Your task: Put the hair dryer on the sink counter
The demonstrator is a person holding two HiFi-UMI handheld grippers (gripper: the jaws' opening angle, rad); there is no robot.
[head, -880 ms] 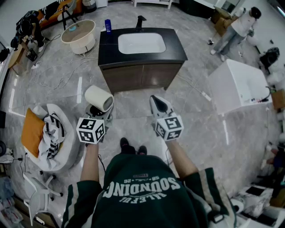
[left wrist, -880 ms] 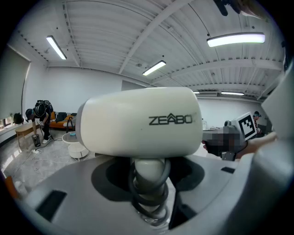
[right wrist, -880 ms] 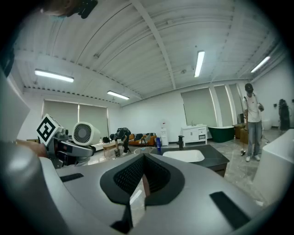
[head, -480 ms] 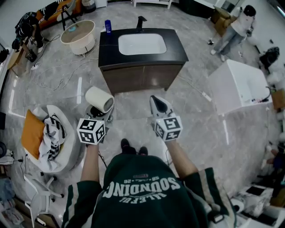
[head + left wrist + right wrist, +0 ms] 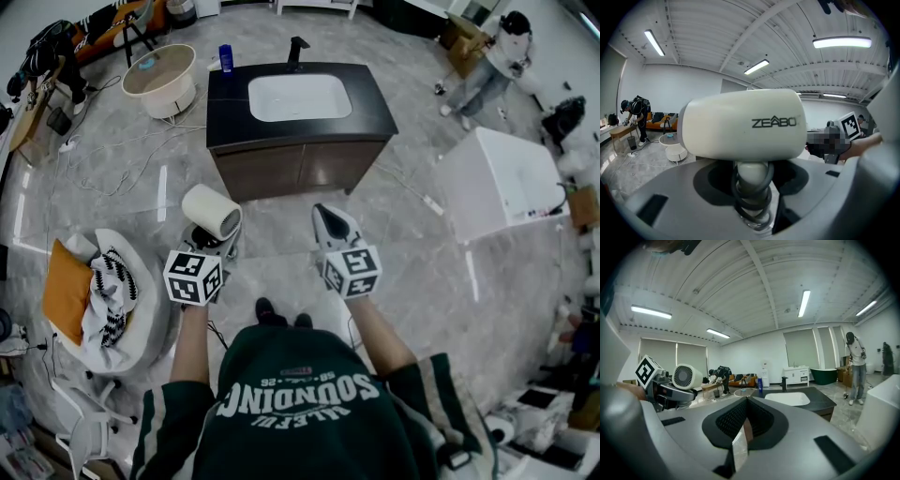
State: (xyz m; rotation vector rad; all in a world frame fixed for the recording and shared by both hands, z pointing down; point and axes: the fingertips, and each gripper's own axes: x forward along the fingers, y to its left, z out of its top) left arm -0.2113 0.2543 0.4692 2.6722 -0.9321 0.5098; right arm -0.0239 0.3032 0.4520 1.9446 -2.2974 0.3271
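Observation:
A cream hair dryer (image 5: 211,211) stands above my left gripper (image 5: 210,240), which is shut on its handle; a dark cord is coiled round that handle. In the left gripper view the dryer's barrel (image 5: 740,124) fills the middle, over the left gripper (image 5: 752,190). My right gripper (image 5: 330,219) hangs beside it, shut and holding nothing; in its own view the right gripper (image 5: 742,430) has its pads together. The dark sink counter (image 5: 230,108) with a white basin (image 5: 298,97) stands ahead on the floor, well beyond both grippers.
A black faucet (image 5: 297,47) and a blue bottle (image 5: 226,56) stand at the counter's back. A round white side table (image 5: 162,75) sits left of it, a white tub (image 5: 497,178) to the right. A chair with an orange cushion (image 5: 66,291) is at my left. A person (image 5: 492,56) stands far right.
The view has shifted a little and the person at far right has stepped slightly. Both grippers keep their pose, the dryer still held in the left one.

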